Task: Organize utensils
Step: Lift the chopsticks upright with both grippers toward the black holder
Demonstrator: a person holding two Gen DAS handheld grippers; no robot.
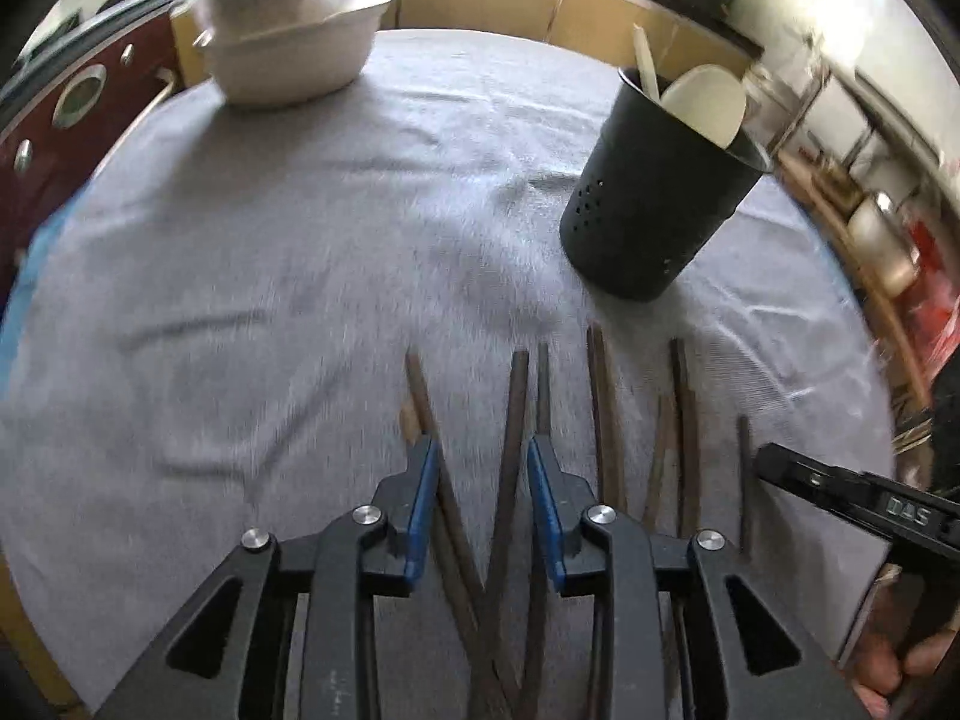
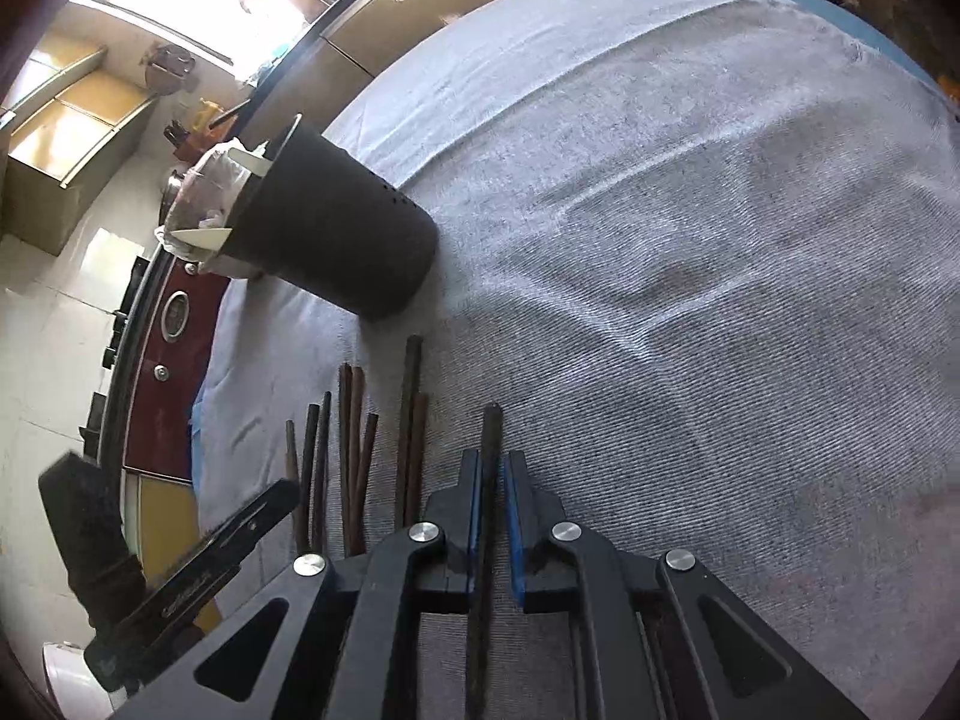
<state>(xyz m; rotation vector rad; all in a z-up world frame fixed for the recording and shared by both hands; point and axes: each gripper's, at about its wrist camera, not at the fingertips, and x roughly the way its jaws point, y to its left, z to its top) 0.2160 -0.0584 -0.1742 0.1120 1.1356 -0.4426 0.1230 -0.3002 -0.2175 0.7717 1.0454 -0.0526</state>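
Observation:
Several dark brown chopsticks (image 1: 600, 414) lie side by side on the grey cloth (image 1: 300, 252). A black perforated utensil holder (image 1: 654, 204) stands beyond them with a white spoon (image 1: 708, 102) in it. My left gripper (image 1: 480, 474) is open, its jaws astride two crossed chopsticks (image 1: 513, 420). In the right wrist view, my right gripper (image 2: 492, 486) has its jaws close around a single chopstick (image 2: 489, 480) at the right end of the row (image 2: 354, 438); small gaps show beside it. The holder (image 2: 342, 222) stands ahead to the left.
A white bowl-like container (image 1: 288, 42) sits at the far left of the table. The right gripper's body (image 1: 858, 504) shows at the right in the left wrist view; the left gripper's side (image 2: 198, 576) shows in the right wrist view. Cabinets ring the table.

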